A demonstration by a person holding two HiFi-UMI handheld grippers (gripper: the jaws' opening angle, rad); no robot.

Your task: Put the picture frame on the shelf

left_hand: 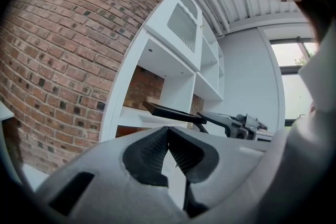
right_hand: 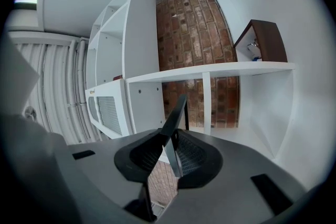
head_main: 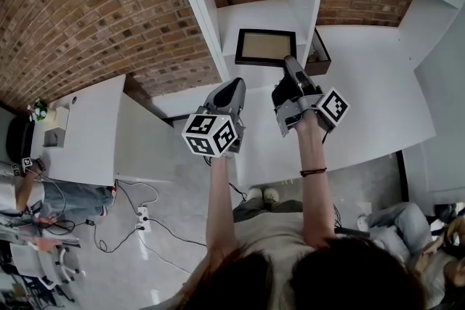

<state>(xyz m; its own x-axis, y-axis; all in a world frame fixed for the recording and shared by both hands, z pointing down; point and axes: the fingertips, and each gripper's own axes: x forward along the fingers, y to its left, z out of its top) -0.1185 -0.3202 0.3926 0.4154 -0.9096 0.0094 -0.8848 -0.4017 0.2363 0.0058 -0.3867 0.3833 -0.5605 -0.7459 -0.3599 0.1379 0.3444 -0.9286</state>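
The picture frame [head_main: 265,47] is black with a tan inside and hangs flat in front of a compartment of the white shelf [head_main: 205,18]. My right gripper [head_main: 289,63] is shut on its near right edge. In the right gripper view the frame [right_hand: 177,113] runs edge-on out from between that gripper's [right_hand: 173,136] jaws. My left gripper [head_main: 236,85] hovers just left of it and lower, shut with nothing in it. From the left gripper [left_hand: 168,131] view, the frame [left_hand: 168,111] and the right gripper [left_hand: 236,123] show against the shelf [left_hand: 157,86].
A brown wooden box [head_main: 317,53] stands in the shelf compartment to the right, also seen as the brown box [right_hand: 265,39]. Brick wall [head_main: 87,3] is on the left. A white desk [head_main: 87,131], a seated person [head_main: 43,196] and floor cables [head_main: 142,218] lie lower left.
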